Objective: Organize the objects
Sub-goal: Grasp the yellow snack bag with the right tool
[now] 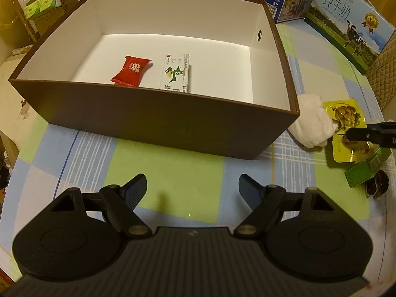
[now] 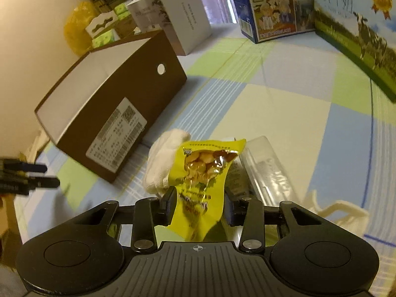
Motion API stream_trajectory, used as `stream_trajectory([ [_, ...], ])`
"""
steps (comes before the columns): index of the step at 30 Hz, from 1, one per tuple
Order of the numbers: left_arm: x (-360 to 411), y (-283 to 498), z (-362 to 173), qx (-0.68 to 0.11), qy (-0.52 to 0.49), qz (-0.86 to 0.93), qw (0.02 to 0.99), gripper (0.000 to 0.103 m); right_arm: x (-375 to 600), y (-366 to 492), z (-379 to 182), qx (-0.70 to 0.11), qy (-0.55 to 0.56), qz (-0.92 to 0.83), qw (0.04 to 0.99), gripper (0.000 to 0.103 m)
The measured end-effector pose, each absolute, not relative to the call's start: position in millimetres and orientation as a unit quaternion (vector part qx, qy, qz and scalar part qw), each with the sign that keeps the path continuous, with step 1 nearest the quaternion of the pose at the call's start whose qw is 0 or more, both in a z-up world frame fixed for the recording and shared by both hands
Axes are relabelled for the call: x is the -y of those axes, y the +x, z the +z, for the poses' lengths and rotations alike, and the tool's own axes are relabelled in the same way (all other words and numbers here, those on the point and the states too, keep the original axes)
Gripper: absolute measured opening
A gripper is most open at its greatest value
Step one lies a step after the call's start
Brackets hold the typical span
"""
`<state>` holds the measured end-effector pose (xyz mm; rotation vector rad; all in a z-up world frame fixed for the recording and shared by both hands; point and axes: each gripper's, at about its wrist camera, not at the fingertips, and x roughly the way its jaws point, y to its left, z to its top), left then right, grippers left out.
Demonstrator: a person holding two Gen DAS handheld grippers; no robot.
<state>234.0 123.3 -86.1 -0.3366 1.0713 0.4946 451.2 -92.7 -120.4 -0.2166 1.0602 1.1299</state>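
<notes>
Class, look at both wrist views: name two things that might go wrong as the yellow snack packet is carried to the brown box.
1. The right gripper pinches only the lower part of the slick yellow snack packet; it might slip free.
2. The brown box has tall walls, so the dangling packet may catch the rim. The open left gripper sits nearby and could get in the way.

From my left wrist view, the box's near wall (image 1: 153, 121) hides the lower end of the white sachet (image 1: 176, 73) and the red packet's (image 1: 130, 70) bottom edge. My left tongs (image 2: 29, 177) are blurred and cut by the frame edge in the right view. The yellow snack pouch (image 2: 201, 173) covers part of the white cloth (image 2: 163, 163).
</notes>
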Motion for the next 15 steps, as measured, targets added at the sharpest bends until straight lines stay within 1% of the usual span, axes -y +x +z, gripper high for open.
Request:
stream_trajectory([
  [3, -125, 233, -87, -0.503, -0.16, 0.235, 0.816, 0.079, 87, 451, -124, -0.482, -0.094, 0.503, 0.712, 0.036],
  [5, -127, 232, -88, -0.503, -0.162, 0.237, 0.815, 0.079, 85, 450, -123, -0.48, -0.093, 0.507, 0.71, 0.02],
  [10, -129, 230, -87, -0.501, -0.161, 0.236, 0.817, 0.078, 92, 444, -114, -0.471, -0.07, 0.505, 0.72, 0.018],
  [15, -120, 234, -81, -0.495, -0.161, 0.204, 0.829, 0.077, 112, 434, -88, -0.454, -0.031, 0.495, 0.74, 0.018],
])
